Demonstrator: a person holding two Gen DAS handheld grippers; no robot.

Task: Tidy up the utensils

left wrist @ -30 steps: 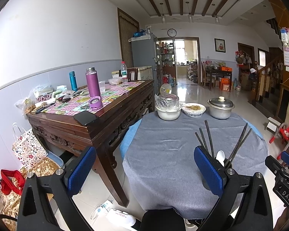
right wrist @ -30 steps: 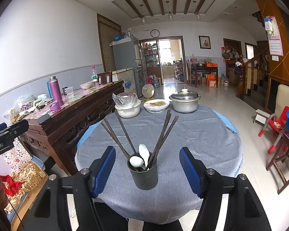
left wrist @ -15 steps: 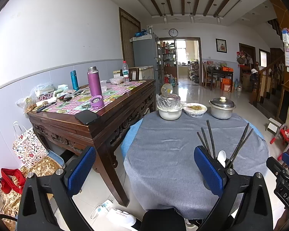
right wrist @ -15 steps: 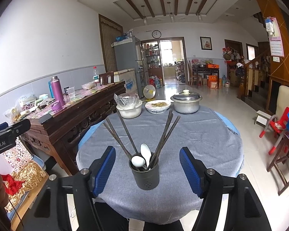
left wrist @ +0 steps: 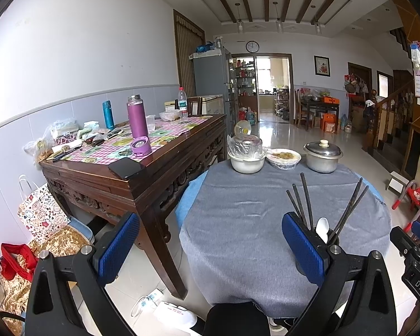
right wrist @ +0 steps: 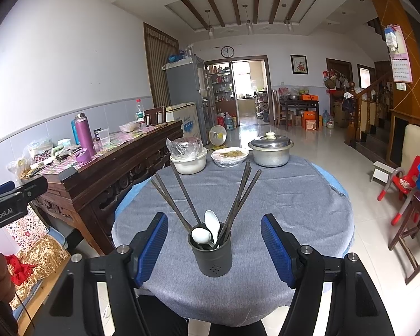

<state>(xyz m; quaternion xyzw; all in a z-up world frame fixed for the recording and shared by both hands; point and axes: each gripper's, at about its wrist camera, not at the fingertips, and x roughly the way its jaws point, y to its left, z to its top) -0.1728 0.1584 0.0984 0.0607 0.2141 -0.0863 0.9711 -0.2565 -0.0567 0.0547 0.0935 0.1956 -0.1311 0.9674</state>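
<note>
- Right tongs (right wrist: 214, 245) gape wide and empty, framing the dark utensil holder (right wrist: 211, 253) on the grey round surface (right wrist: 294, 196).
- In the last second the holder has drifted slightly lower in view; nothing taken out.
- Chopsticks (right wrist: 182, 193) fan to 11 and 1 o'clock; white spoons (right wrist: 207, 231) sit between.
- Left tongs (left wrist: 210, 245) open, empty, holder at their 3 o'clock.

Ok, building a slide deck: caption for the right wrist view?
Open right gripper frames a dark utensil holder of chopsticks and white spoons on the grey-clothed round table.

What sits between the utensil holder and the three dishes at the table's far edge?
Only bare grey tablecloth between the utensil holder and the dishes, per the right wrist view.
</note>
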